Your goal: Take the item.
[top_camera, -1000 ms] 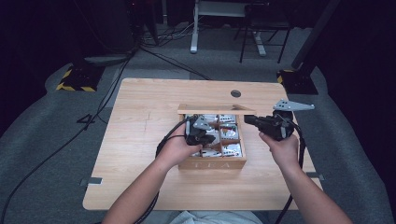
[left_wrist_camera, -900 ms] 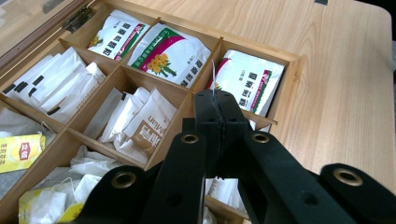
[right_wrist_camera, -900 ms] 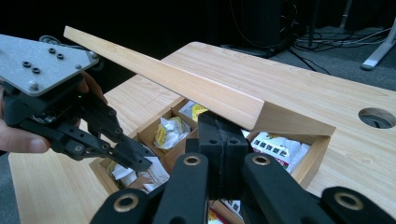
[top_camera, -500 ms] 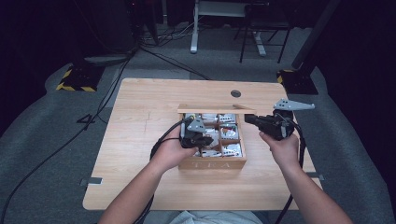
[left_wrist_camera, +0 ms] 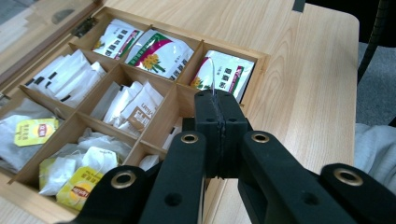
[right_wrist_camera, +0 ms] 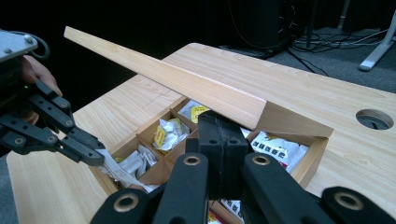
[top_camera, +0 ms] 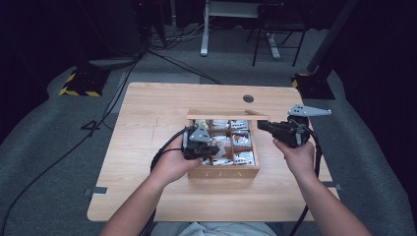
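Observation:
A wooden tea box [top_camera: 223, 173] with several compartments of tea bags stands mid-table, its lid [top_camera: 221, 114] raised. My left gripper [top_camera: 215, 148] hovers over the box's near left part, shut on a white tea sachet [right_wrist_camera: 114, 170]. That sachet shows edge-on as a thin white strip [left_wrist_camera: 213, 74] above the closed jaws of the left gripper [left_wrist_camera: 219, 100]. My right gripper [top_camera: 260, 125] is at the box's right side. It is shut with nothing in it, its tip [right_wrist_camera: 223, 122] just under the tilted lid [right_wrist_camera: 187, 84]. I cannot tell whether it touches the lid.
The light wooden table [top_camera: 147, 128] has bare room left of and in front of the box, and a round cable hole [top_camera: 248, 98] behind it. Black cables trail from both grippers. Desk legs, a chair and floor cables stand beyond the far edge.
My left gripper has drifted a little to the left and toward the near side, rising slightly with the sachet. The right gripper and the lid have stayed put.

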Motion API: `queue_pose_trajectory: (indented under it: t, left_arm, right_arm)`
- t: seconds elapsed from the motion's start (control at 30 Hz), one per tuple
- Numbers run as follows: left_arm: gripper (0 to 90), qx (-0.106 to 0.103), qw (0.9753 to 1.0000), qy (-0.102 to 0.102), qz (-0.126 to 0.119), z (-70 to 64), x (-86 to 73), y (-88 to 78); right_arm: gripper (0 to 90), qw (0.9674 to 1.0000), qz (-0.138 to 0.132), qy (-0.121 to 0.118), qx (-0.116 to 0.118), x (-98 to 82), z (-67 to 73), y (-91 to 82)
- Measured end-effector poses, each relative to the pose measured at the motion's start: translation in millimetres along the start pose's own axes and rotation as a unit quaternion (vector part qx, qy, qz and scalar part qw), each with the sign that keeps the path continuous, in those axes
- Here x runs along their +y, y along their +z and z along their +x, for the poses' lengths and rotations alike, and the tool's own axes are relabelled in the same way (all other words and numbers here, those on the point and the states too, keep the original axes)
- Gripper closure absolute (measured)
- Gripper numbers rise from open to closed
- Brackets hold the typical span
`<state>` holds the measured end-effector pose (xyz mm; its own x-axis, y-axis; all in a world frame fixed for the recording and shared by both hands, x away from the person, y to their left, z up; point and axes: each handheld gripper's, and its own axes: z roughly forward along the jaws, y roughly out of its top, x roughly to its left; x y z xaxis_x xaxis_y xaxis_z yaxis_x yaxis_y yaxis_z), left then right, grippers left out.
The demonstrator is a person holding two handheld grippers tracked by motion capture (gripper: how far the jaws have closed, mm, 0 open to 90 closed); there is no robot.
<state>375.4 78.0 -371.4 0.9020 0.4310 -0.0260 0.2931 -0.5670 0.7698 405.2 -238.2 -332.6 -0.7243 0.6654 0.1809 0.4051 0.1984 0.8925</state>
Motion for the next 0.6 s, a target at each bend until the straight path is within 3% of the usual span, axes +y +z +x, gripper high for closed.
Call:
queue_pose_trajectory:
  t: [0.6]
  left_arm:
    - [89.6,0.029,0.9993,-0.012,-0.019,4.5,-19.1,-31.9]
  right_arm:
    - [89.9,1.0000,0.000,0.001,0.000,-0.8,0.3,0.1]
